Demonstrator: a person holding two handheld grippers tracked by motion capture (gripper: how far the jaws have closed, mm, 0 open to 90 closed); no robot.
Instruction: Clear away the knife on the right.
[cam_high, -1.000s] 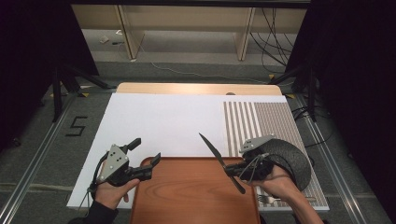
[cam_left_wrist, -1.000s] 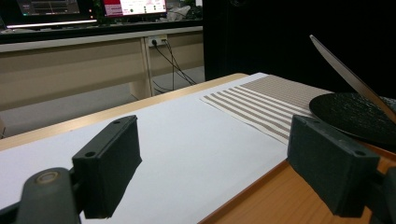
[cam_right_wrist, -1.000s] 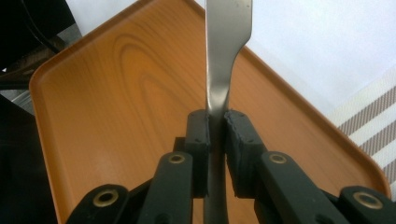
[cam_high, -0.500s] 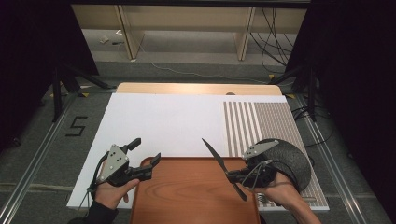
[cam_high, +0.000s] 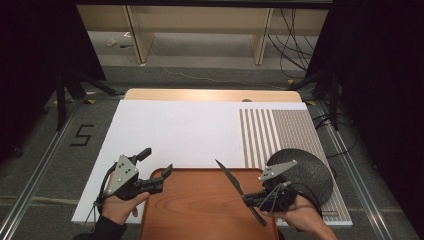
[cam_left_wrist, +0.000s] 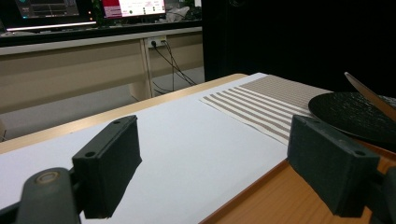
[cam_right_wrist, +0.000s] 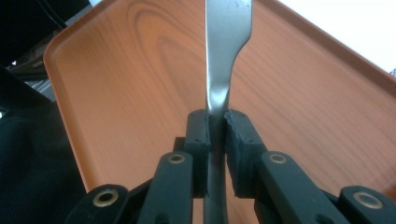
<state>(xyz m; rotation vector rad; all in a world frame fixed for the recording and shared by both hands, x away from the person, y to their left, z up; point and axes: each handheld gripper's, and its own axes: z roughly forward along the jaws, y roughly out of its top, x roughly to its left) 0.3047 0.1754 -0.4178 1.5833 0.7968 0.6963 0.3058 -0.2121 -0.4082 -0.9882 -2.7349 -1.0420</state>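
The white sheet (cam_high: 175, 130) on the tabletop is the brightest area in the high view, evenly lit from above; everything to either side of it falls into near black. Shadows on the sheet are faint and soft. In the left gripper view, the monitors (cam_left_wrist: 84, 7) far behind the sheet glow blown out. In the right gripper view, the knife (cam_right_wrist: 224, 42) blade shows pale glare, and the wooden tray (cam_right_wrist: 140, 70) behind it looks slightly soft.
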